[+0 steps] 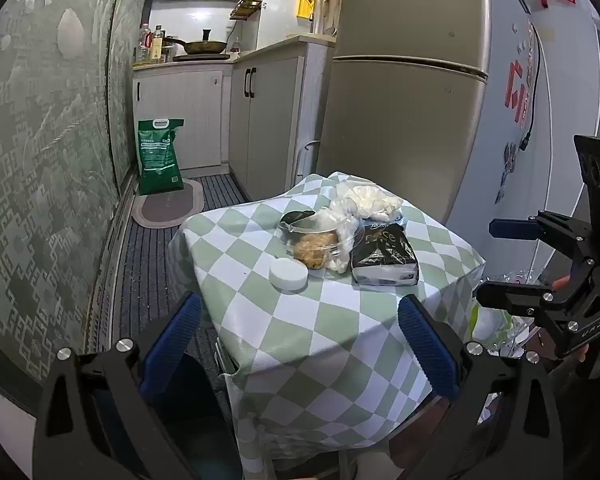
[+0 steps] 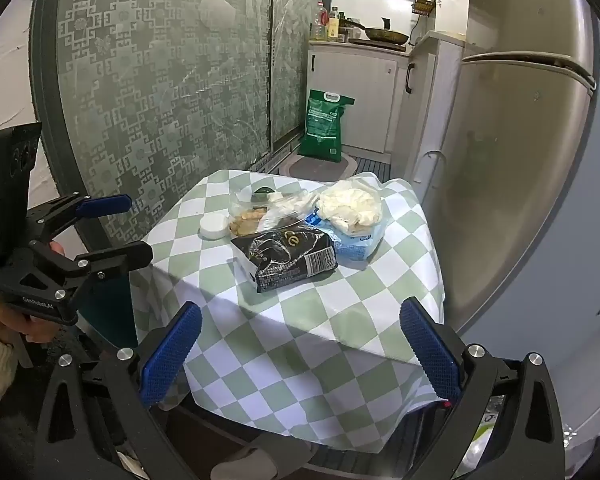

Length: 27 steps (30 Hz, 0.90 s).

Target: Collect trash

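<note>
Left wrist view
Left gripper (image 1: 300,340): spread wide, nothing between its blue pads; it hangs above the near edge of the table, well short of the trash.
Table (image 1: 340,344): small, covered by a green-and-white checked cloth.
Trash pile: grouped on the far half of the tabletop.
White round lid (image 1: 288,275): lies flat at the near left of the pile, just beside the clear plastic container (image 1: 315,240).
Clear plastic container: holds brownish food scraps and a dark green piece at its back.
Black wrapper (image 1: 384,256): lies to the right of the container, touching it.
Crumpled white tissue (image 1: 370,199): sits behind the wrapper, at the far side of the table.
Right gripper (image 1: 504,264): seen from the side at the right edge, fingers apart and empty, off the table's right side.
Background: green sack (image 1: 159,156) on the floor by the cabinets, fridge (image 1: 404,92) behind the table.

Right wrist view
Right gripper (image 2: 300,340): fingers set wide, gripping nothing, above the near edge of the checked table (image 2: 300,344).
Black wrapper (image 2: 292,262): nearest item of the pile, barcode facing up.
Blue-and-white pack (image 2: 358,246): under the crumpled white tissue (image 2: 350,206), right of the wrapper.
Clear plastic container (image 2: 256,212) and white round lid (image 2: 214,225): at the pile's left, lid just beside the container.
Left gripper (image 2: 124,228): at the left edge, fingers parted and empty, beside the table's left corner.
</note>
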Available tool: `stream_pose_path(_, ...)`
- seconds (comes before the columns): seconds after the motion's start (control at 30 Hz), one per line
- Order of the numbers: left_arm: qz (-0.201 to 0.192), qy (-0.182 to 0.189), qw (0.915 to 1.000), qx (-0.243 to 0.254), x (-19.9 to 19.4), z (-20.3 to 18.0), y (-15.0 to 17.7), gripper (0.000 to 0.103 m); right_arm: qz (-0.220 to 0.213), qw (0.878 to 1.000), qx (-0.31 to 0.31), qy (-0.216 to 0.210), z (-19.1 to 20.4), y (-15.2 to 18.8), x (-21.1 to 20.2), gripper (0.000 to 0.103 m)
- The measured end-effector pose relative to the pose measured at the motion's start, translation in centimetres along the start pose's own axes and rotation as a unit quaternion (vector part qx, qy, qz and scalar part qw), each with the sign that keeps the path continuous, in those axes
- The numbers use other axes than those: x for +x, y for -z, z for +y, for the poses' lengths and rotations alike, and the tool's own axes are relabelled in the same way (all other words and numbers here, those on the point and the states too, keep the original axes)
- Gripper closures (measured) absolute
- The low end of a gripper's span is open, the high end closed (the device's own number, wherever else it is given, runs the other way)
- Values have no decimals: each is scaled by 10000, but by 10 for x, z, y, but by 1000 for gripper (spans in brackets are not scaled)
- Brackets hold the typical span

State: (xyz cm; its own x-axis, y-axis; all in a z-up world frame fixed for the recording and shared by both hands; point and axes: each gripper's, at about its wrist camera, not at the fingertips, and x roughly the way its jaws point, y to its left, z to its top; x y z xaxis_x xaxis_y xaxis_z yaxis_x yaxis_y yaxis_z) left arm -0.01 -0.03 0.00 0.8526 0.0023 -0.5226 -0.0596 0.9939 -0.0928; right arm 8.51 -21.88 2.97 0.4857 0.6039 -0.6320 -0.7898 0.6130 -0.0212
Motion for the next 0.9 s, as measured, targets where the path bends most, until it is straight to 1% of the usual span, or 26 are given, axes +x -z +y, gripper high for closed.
stream_pose_path(0.23,-1,1,10000,14,-2,-3,0,3,-17,10000,-16,10,1,0,0,3)
stream_pose_path(0.7,8,19,10000,-27,-1,5,2,3,-23,10000,-44,24,2,-1,2,3)
stream_pose_path(0.9,15,17,10000,-12,1,2,3,3,-37,10000,-39,21,2,-1,1,3)
